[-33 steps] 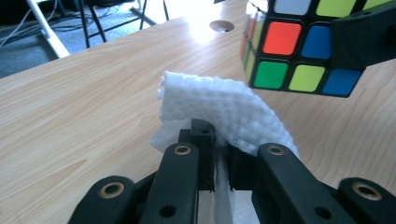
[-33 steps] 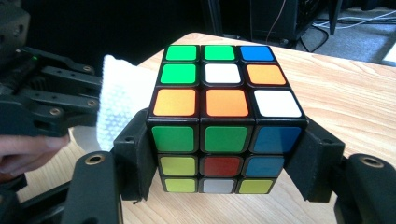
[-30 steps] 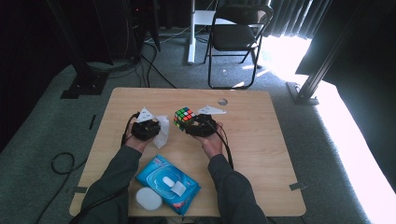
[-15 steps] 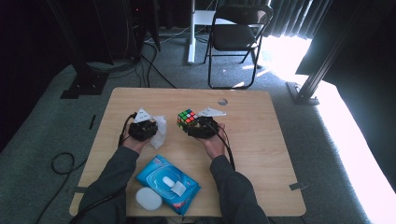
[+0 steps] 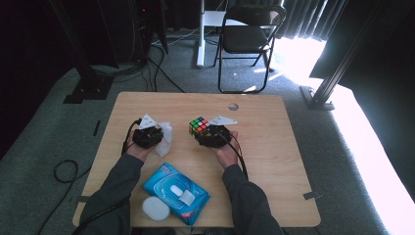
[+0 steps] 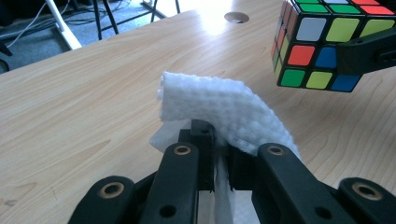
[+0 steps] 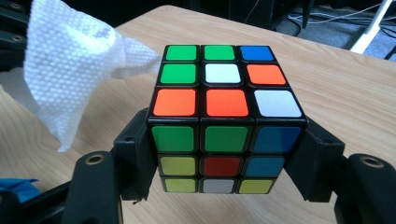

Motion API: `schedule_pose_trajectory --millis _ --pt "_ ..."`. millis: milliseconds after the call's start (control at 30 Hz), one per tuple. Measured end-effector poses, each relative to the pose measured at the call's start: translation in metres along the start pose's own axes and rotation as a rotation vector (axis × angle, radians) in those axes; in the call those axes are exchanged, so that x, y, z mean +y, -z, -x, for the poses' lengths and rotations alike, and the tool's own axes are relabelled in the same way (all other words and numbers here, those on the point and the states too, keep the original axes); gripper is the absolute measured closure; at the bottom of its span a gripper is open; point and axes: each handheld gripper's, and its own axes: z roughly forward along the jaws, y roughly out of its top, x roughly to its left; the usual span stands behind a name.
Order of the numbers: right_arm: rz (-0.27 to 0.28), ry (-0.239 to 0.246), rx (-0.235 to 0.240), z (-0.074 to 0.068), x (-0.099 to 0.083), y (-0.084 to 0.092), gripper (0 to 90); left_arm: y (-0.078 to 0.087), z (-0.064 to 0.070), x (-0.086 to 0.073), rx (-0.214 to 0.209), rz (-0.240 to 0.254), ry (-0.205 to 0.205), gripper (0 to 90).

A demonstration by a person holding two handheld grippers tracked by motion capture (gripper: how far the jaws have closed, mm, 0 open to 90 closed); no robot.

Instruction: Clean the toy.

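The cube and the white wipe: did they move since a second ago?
Hardly. The left gripper with its white wipe shifted a touch toward the cube; nothing was picked up or let go. The right gripper still has its jaws clamped on the cube's sides above the table, and the blue wipes pack lies where it was.

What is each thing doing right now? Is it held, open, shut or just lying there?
left gripper: shut on the wipe
wipe: pinched, sticking up
right gripper: shut on the cube
cube: scrambled, held off the table
wipes pack: lying flat, flap shut
white lid: lying by the pack
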Motion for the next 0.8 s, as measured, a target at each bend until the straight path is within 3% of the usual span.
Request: schedule_pose_trajectory --millis 500,800 --pt "-0.024 -0.017 -0.032 0.008 -0.015 -0.002 34.2 -0.001 -0.007 -0.011 0.021 -0.018 0.035 82.8" --pt "-0.043 -0.018 -0.052 0.011 -0.023 -0.006 34.2 -0.005 -0.009 -0.018 0.039 -0.049 0.03 82.0"
